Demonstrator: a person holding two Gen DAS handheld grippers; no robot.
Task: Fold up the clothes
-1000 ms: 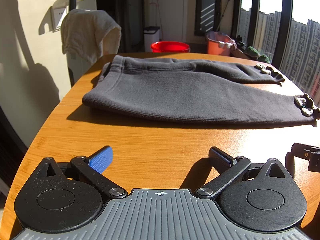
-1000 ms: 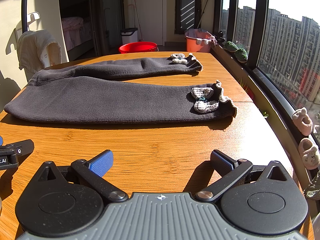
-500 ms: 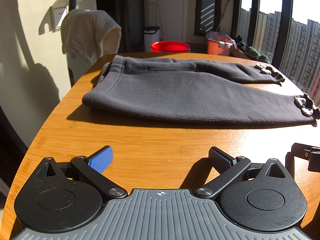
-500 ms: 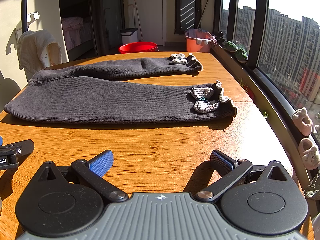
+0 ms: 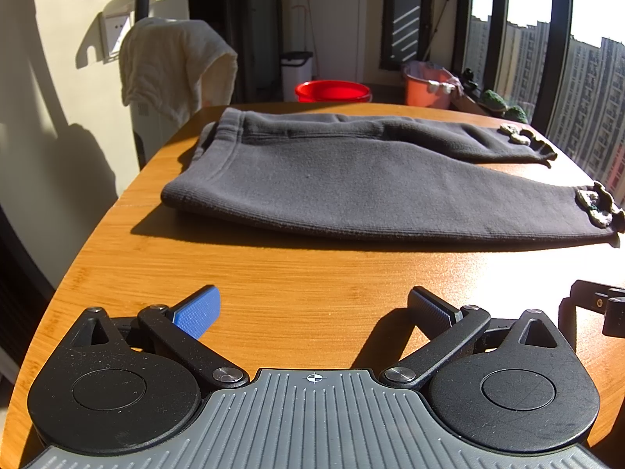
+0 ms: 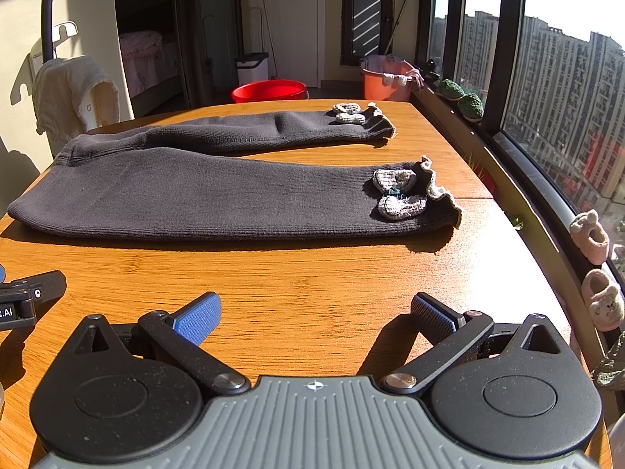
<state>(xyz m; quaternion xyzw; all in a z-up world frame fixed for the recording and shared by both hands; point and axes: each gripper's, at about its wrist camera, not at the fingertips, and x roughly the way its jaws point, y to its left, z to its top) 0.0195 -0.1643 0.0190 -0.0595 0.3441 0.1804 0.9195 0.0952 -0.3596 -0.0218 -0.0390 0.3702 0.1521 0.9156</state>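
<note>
On the table (image 6: pixel 312 273), trousers (image 6: pixel 203 191) lie flat; both grippers' jaws gape wide, empty.

Honestly nothing has changed over the last second, as far as I can see. Going by both wrist views, the left claw (image 5: pixel 312 308) and right claw (image 6: pixel 314 310) haven't budged and their fingers are spread just as wide as before, gripping nothing. The dark pants (image 6: pixel 203 191) haven't picked up a new crease or slid anywhere on the worktop (image 6: pixel 312 273) either.
</note>
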